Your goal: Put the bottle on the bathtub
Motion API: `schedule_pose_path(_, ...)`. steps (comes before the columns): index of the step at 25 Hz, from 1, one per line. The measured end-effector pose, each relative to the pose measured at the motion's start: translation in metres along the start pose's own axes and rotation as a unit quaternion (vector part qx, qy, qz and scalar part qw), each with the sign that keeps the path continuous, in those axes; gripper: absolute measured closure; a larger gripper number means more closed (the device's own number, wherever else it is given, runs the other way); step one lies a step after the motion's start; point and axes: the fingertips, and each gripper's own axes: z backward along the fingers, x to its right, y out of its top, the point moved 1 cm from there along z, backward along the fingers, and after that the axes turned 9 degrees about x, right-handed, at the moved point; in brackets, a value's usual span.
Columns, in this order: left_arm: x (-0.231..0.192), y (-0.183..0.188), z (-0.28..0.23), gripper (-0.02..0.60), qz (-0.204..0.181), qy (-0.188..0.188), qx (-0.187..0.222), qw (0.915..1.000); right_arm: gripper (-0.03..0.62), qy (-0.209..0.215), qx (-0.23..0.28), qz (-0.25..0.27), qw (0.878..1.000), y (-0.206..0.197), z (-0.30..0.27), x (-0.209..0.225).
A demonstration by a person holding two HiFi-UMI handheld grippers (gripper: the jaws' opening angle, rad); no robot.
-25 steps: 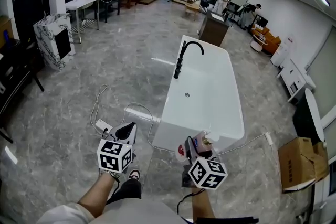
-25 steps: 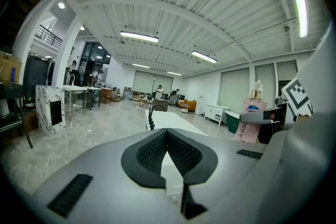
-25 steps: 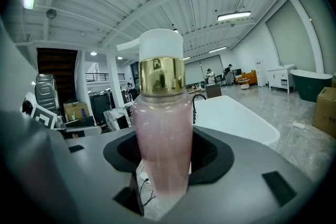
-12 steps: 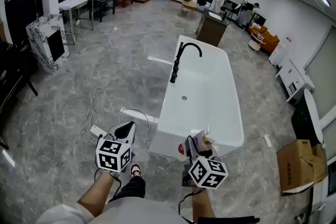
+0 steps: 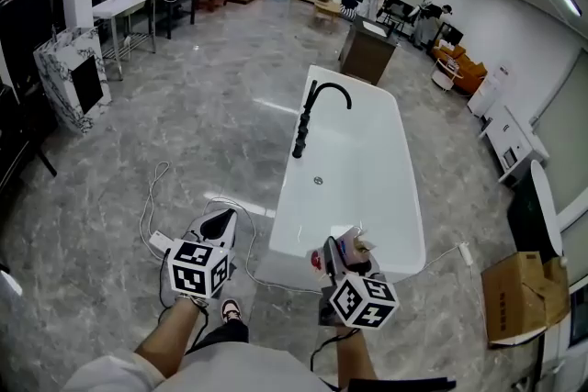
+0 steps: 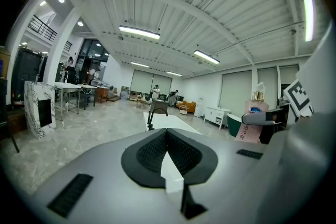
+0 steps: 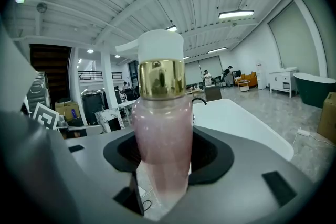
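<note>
Between the jaws of the right claw stands the bottle, upright: pale pink body, gold collar, white pump top. Both pads press on its lower body, so this claw is clamped on it and the bottle is carried clear of any surface. Just ahead of that claw lies the white bathtub, its near end close beyond the claw's tips; from the head view the bottle seems to sit at or just short of the tub's near rim, though the angle is too steep to be sure. Farther ahead and to the claw's left, a black faucet rises at the tub's side. Left of the right claw and about level with it, the left claw has its jaws together with nothing between them, over the grey marble floor, with a white cable just ahead on its left.
</note>
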Motion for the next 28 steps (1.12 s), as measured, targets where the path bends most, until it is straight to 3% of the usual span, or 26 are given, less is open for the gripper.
schedule_pose_path(18, -0.056, 0.023, -0.116, 0.566, 0.012, -0.014, 0.004, 0.9998, 0.355, -0.016, -0.001, 0.008, 1.0, 0.03, -0.115, 0.015)
schedule_pose_path(28, -0.083, 0.0, -0.155, 0.566, 0.021, -0.019, -0.02, 0.9994, 0.356, -0.034, 0.003, 0.004, 0.999, 0.025, -0.155, 0.023)
